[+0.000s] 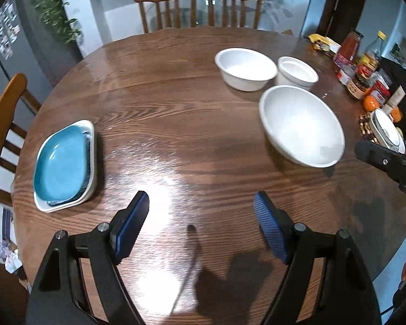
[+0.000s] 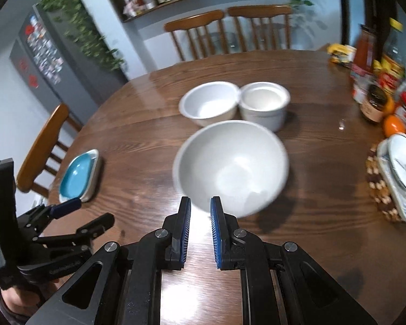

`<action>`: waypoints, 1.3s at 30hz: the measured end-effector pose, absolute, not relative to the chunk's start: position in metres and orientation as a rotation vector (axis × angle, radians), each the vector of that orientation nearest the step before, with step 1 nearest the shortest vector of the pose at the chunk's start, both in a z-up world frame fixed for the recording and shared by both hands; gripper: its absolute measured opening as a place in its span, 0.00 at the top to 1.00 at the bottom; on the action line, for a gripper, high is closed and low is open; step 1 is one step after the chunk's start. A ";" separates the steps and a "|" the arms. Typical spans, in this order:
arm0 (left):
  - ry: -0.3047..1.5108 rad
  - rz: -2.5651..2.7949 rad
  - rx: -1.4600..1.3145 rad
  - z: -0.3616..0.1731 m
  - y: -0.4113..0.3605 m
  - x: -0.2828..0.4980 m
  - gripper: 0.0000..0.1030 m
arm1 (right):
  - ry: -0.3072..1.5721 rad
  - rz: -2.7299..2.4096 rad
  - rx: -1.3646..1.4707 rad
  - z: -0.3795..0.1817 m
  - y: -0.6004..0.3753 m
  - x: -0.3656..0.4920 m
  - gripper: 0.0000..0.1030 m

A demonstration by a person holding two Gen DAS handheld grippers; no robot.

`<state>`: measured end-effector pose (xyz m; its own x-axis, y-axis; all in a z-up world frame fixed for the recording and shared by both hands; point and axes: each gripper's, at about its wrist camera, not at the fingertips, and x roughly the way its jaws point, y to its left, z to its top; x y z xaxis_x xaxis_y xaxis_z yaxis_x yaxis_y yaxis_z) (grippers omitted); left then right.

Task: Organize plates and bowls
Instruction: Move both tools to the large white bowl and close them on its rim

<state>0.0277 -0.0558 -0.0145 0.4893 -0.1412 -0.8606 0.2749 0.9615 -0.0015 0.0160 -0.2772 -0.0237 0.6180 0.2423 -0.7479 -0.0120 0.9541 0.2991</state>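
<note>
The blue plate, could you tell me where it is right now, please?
The blue plate lies on a white plate at the table's left edge, beside a chair and far from the three white bowls.

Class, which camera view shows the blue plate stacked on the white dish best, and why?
The left wrist view. There the blue plate sits close, sharp and seen from above, its rim clear inside the white dish. In the right wrist view it is smaller, far to the left and seen at a shallower angle.
</note>
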 end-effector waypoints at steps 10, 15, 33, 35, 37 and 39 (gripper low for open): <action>1.001 -0.254 0.133 -0.016 -0.103 0.054 0.24 | 0.927 0.063 0.363 -0.044 -0.330 0.021 0.76; 1.004 -0.216 0.159 -0.026 -0.120 0.075 0.19 | 0.922 0.054 0.351 -0.052 -0.336 0.041 0.44; 1.096 -0.301 0.145 -0.053 -0.141 0.102 0.62 | 1.034 0.125 0.430 -0.086 -0.342 0.085 0.62; 1.108 -0.313 0.146 -0.056 -0.144 0.103 0.69 | 1.047 0.131 0.443 -0.090 -0.343 0.087 0.71; 1.112 -0.330 0.146 -0.057 -0.145 0.101 0.75 | 1.053 0.139 0.454 -0.093 -0.344 0.088 0.77; 1.106 -0.342 0.156 -0.057 -0.146 0.100 0.80 | 1.055 0.153 0.468 -0.094 -0.344 0.087 0.79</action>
